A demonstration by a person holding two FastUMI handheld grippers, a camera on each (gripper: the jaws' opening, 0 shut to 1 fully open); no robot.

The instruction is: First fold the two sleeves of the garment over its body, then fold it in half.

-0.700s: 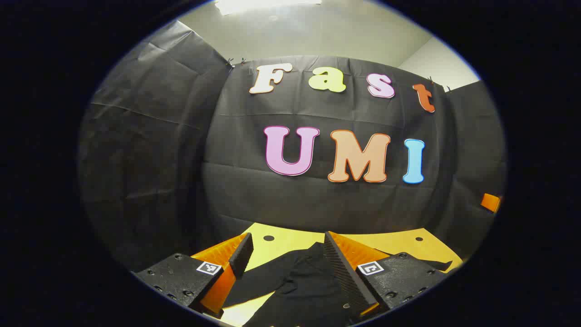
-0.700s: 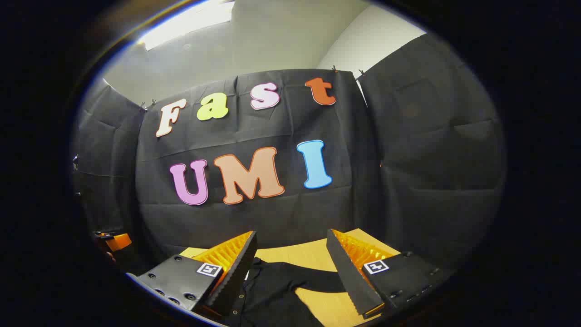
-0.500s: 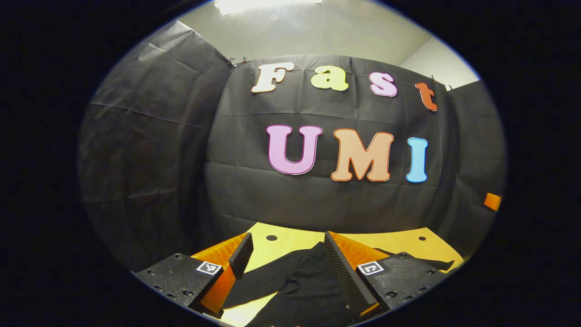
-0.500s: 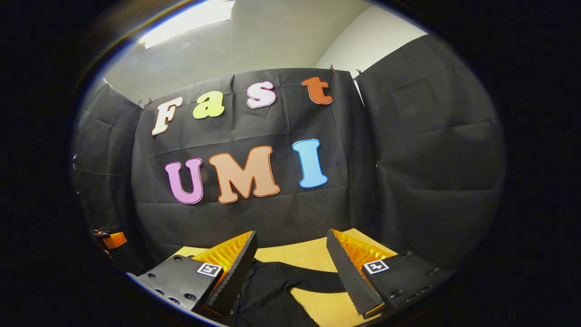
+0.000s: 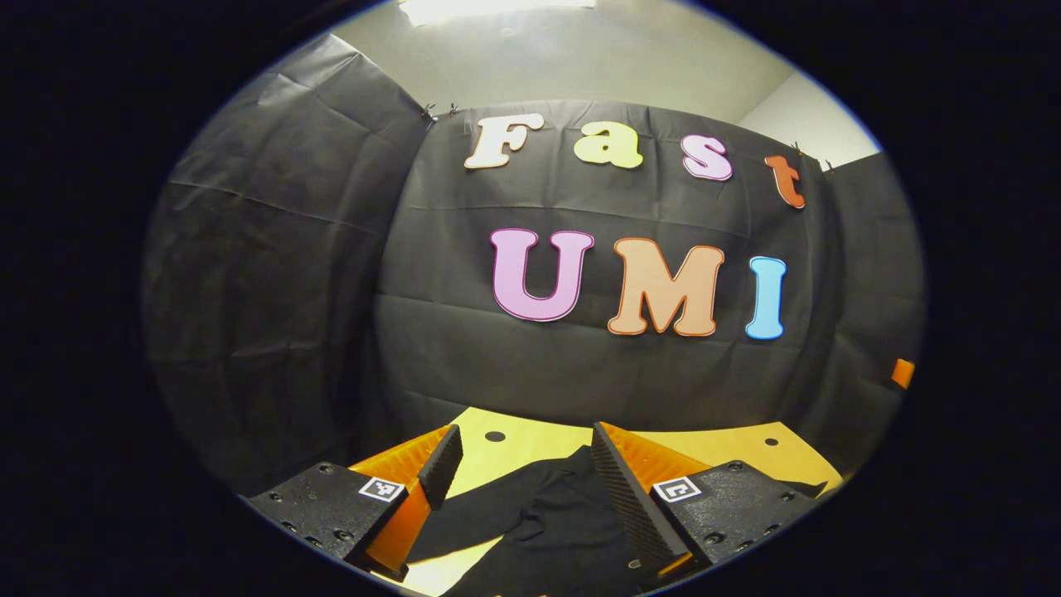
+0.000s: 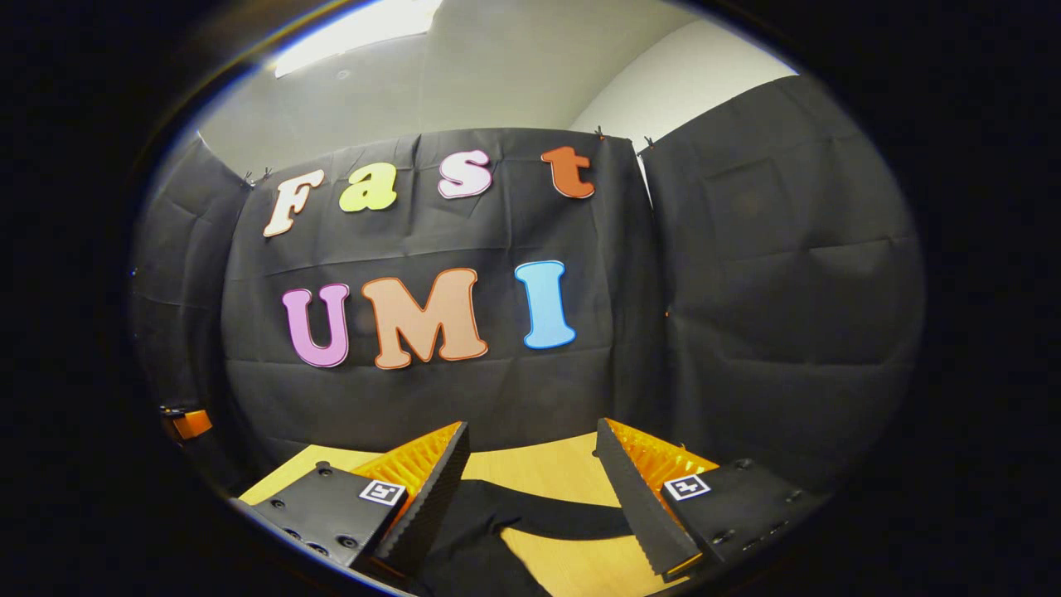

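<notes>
— Start with the grippers. How do they stand?

— In the left gripper view the left gripper [image 5: 524,464] has its fingers spread wide apart, with nothing between them. The right gripper [image 6: 530,464], seen in the right gripper view, is likewise spread, gripping nothing. Both hang above the table, pointing toward the booth's back wall.

— And the garment?

— It is a black garment [image 5: 547,522], lying on the yellow-wooden table [image 5: 530,439]. In the left gripper view it lies below and between the fingers, its body running toward the lower edge, with one sleeve [image 5: 472,518] stretched out to the left, under the left finger. A dark strip of it also pokes out beyond the right finger, near the table's far right edge.

— What does the right gripper view give?

— The garment [image 6: 472,555] sits under the gap between the fingers, toward the left one, and a sleeve [image 6: 572,518] reaches across to the right, passing behind the right finger. Bare table shows below that sleeve.

— Anything around?

— Two small round holes in the tabletop near its far edge in the left gripper view, and the black cloth wall behind.
</notes>
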